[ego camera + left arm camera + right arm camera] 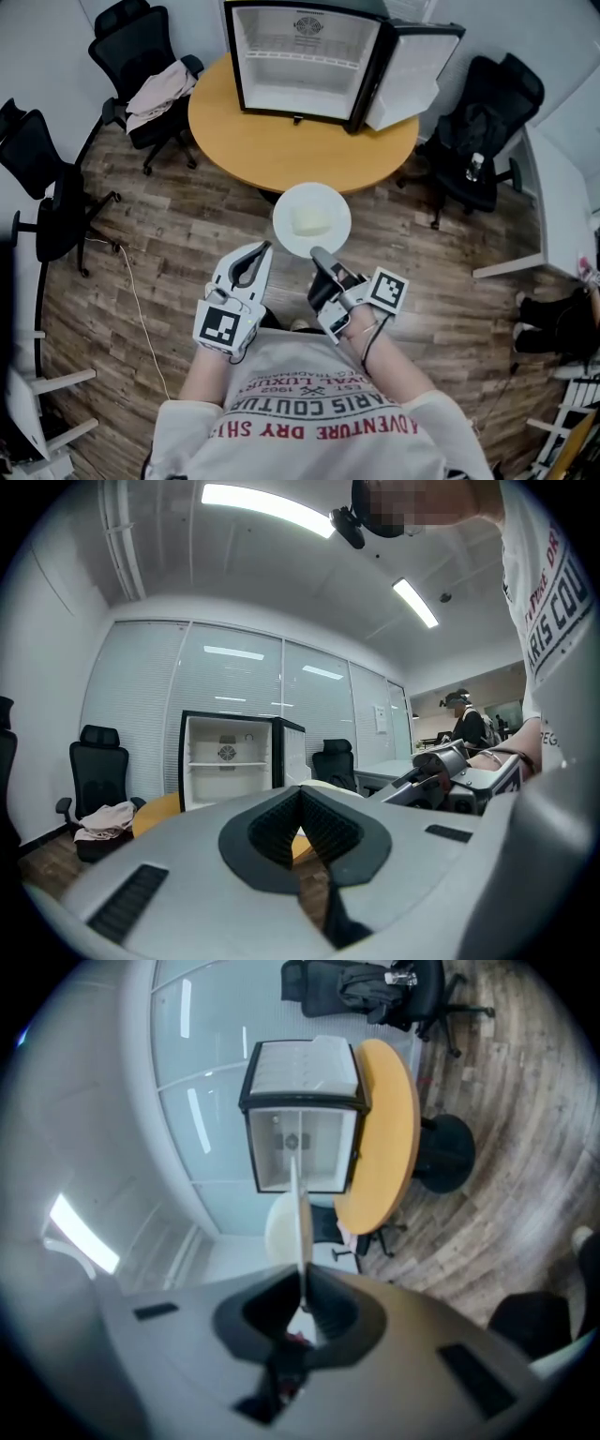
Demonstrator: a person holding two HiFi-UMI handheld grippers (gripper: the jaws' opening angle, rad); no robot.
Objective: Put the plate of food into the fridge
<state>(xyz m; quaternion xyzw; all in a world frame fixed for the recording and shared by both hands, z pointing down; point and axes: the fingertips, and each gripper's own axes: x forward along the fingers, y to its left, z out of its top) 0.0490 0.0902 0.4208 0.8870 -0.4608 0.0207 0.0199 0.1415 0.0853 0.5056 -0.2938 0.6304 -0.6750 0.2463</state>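
Left gripper (262,249) closed, right gripper (320,254) clamped

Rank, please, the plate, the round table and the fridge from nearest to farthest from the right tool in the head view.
1. plate, gripped by the right tool.
2. round table, just ahead.
3. fridge, open, on the table's far side.

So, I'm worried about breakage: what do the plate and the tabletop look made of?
The plate looks like glazed ceramic or melamine: plain white, smooth, with a thin rigid rim. I cannot tell which. The tabletop looks like wood-tone laminate: even orange-tan, matte, no visible grain.
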